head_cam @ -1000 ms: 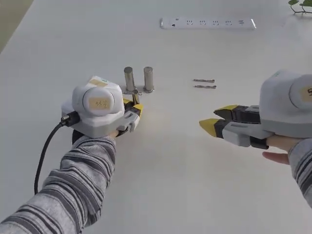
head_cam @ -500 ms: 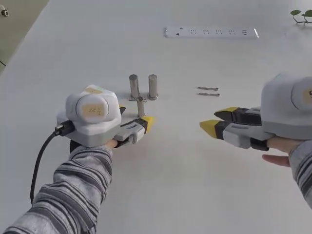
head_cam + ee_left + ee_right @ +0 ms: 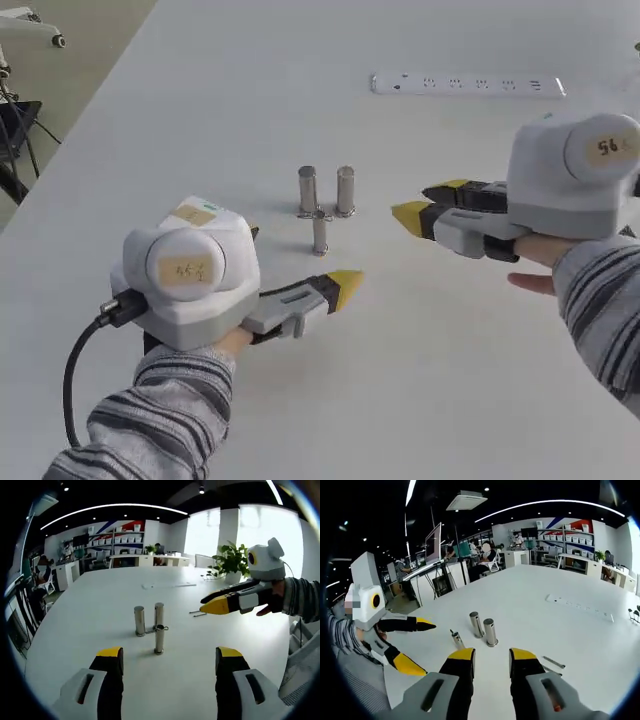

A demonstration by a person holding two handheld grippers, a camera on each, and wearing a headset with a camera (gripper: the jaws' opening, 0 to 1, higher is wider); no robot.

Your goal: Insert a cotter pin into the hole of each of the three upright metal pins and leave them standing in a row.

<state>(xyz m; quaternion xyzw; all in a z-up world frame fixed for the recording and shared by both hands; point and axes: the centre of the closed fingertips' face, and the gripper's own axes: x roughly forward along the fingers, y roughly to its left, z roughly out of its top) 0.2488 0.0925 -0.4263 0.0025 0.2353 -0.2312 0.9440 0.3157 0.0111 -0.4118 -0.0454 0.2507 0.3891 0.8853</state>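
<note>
Right gripper view: right gripper (image 3: 491, 656), fingers barely parted, partly covers cotter pins (image 3: 553, 662); left gripper (image 3: 422, 647) fingers released.

Open-plan office. Long white table (image 3: 420, 400); shelving (image 3: 112, 545) on far wall; bright windows (image 3: 202, 530) right; potted plant (image 3: 230, 560) near them; curved ceiling light strip (image 3: 115, 506) overhead.

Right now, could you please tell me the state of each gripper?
Left gripper: open wide, holding nothing.
Right gripper: narrowly open, holding nothing.
</note>
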